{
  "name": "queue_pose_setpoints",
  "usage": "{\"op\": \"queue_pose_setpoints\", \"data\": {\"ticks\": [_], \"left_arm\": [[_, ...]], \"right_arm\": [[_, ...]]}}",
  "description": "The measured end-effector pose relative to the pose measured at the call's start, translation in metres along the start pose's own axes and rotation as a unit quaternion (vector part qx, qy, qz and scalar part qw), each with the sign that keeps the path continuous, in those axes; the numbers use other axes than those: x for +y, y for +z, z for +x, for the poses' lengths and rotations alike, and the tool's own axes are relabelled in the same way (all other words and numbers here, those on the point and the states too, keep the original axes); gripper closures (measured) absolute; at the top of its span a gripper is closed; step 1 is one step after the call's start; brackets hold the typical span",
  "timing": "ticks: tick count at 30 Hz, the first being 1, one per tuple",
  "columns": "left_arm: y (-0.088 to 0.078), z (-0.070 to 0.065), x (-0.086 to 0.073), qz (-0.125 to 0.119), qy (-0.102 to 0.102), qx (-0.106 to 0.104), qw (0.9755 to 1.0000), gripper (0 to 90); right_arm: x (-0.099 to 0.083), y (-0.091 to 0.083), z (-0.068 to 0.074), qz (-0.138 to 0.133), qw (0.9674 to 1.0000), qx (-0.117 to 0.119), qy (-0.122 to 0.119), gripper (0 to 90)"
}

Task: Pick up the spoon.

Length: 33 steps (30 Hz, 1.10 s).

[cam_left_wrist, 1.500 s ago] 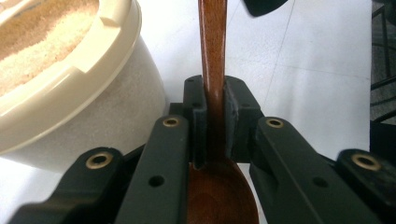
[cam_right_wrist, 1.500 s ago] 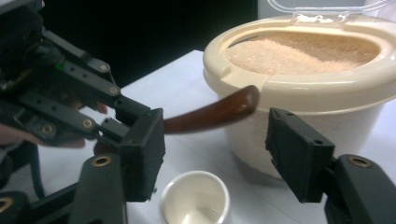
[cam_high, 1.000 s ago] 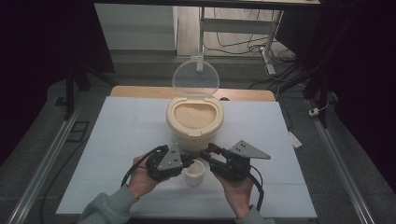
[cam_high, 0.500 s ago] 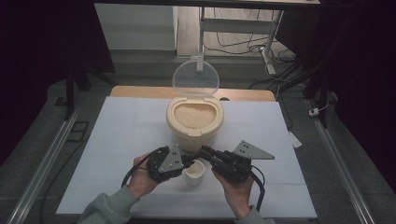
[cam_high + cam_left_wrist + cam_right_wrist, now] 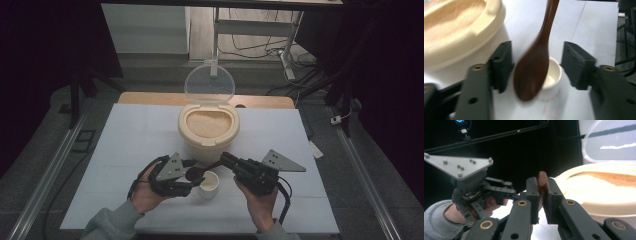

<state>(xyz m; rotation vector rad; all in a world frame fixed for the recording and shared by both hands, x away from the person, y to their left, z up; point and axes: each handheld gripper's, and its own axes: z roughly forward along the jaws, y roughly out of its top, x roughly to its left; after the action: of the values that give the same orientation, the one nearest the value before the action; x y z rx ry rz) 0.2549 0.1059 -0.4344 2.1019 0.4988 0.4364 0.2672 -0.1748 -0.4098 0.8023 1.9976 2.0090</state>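
Pinching a brown spoon [image 5: 542, 185] between its fingers, right gripper [image 5: 226, 161], spoon bowl over a white cup [image 5: 551, 77] between the spread fingers of left gripper [image 5: 536, 66], rice bin [image 5: 208, 127] just beyond.

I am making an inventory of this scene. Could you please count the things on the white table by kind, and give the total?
Cream container of grain, its clear lid standing open: 1
Small white cup: 1
Brown wooden spoon, held by the right gripper: 1
Hand-held grippers, including the open left gripper: 2
Total: 5
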Motion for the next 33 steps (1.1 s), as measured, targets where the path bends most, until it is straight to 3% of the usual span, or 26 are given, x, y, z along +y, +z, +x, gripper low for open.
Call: {"op": "queue_pose_setpoints", "data": {"ticks": [3, 11, 15, 19, 33], "left_arm": [[-0.008, 0.006, -0.014, 0.006, -0.033, 0.007, 0.9994, 31.0], [-0.034, 0.025, -0.054, 0.014, -0.094, 0.032, 0.995, 26.1], [-0.041, 0.028, -0.068, 0.02, -0.104, 0.04, 0.9935, 23.7], [-0.053, 0.032, -0.089, 0.028, -0.125, 0.05, 0.9905, 21.8], [-0.061, 0.039, -0.118, 0.049, -0.155, 0.05, 0.9854, 19.7]], "right_arm": [[0.005, -0.009, -0.005, -0.013, 0.9999, -0.008, -0.003, 83.4], [0.011, -0.019, -0.013, -0.032, 0.9994, -0.014, 0.001, 83.5], [0.013, -0.021, -0.013, -0.038, 0.9992, -0.015, -0.001, 83.5], [0.016, -0.025, -0.014, -0.045, 0.9988, -0.02, -0.005, 83.5], [0.024, -0.039, -0.022, -0.063, 0.9972, -0.038, -0.009, 83.4]]}}
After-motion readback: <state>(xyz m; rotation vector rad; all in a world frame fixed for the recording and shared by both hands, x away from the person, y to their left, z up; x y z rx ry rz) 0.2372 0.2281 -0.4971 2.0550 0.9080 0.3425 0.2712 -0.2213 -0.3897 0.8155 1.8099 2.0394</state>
